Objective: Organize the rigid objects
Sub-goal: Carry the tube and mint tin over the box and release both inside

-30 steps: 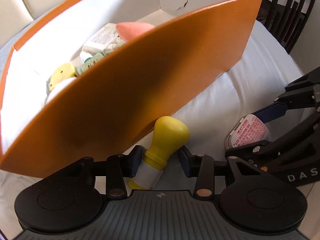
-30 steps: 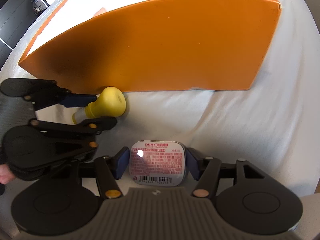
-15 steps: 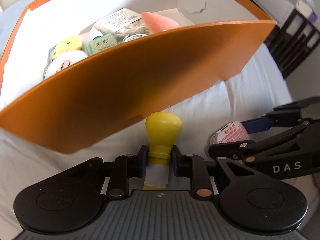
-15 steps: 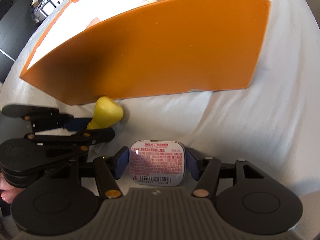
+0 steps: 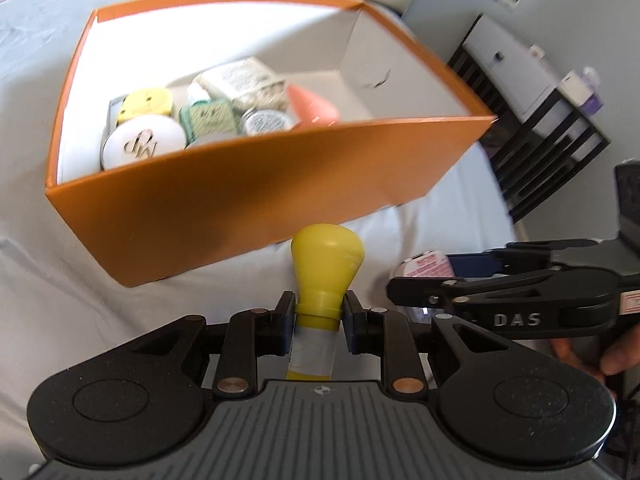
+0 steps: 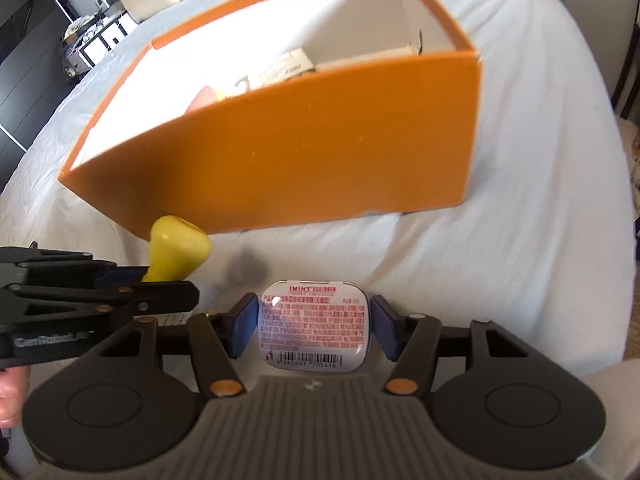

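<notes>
Nearly there: I am holding the last two loose items, with several others lying in the orange box (image 5: 248,192).
Left hand-held gripper (image 5: 316,322) is clamping the yellow bottle (image 5: 326,268); right hand-held gripper (image 6: 314,326) is bracketing the mint tin (image 6: 314,326), contact unclear.

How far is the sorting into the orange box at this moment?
Several small items already lie inside the orange cardboard box, among them a round white tin. The left hand-held gripper is shut on a yellow bulb-shaped bottle, lifted. The right hand-held gripper brackets a flat mint tin; its grip is uncertain. Both remain outside the box.
</notes>
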A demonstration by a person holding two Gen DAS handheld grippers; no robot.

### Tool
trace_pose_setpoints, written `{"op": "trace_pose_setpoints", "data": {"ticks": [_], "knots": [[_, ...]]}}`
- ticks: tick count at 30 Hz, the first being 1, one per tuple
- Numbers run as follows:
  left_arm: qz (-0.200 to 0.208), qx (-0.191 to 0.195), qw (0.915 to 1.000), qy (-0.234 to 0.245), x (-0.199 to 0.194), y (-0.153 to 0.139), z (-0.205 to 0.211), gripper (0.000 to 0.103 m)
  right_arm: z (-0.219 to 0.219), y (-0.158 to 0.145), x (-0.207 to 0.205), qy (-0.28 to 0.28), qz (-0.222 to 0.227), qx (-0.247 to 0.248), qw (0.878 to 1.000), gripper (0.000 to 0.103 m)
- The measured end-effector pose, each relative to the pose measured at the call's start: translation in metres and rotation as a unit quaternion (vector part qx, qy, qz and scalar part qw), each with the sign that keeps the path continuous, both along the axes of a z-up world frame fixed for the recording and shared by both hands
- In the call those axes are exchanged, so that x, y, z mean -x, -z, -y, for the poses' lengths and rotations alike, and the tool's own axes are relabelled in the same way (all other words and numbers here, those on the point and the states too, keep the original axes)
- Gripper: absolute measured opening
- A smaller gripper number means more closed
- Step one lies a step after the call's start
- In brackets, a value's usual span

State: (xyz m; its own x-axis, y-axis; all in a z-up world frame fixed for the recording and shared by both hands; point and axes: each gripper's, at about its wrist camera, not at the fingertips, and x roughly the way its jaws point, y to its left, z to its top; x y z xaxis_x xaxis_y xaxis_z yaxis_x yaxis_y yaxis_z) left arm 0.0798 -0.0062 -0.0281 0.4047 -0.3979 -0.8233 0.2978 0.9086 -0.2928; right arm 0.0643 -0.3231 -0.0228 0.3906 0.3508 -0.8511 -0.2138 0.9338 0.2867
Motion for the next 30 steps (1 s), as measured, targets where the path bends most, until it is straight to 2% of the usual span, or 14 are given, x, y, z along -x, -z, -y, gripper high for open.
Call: {"op": "trace_pose_setpoints", "data": {"ticks": [6,13,17,25,27,30], "knots": [[0.034,0.032,0.9989,0.007,0.009,-0.022,0.003,0.027,0.009,-0.026,0.019,0.004,0.042,0.014,0.999,0.06],[0.072,0.075,0.9945,0.008,0.009,-0.056,0.004,0.027,0.023,-0.073,0.028,0.008,0.1,0.026,0.995,0.06],[0.098,0.079,0.992,0.004,-0.002,-0.075,0.009,0.027,0.027,-0.099,0.025,0.0,0.128,0.039,0.991,0.061],[0.095,0.071,0.9926,-0.026,-0.046,-0.087,0.013,0.027,0.01,-0.131,-0.012,-0.023,0.164,0.093,0.982,0.06],[0.086,0.066,0.9936,-0.032,-0.06,-0.083,0.016,0.027,0.006,-0.13,-0.025,-0.027,0.156,0.103,0.982,0.06],[0.064,0.064,0.9952,-0.038,-0.078,-0.071,0.019,0.027,0.002,-0.118,-0.049,-0.025,0.119,0.117,0.986,0.06]]}}
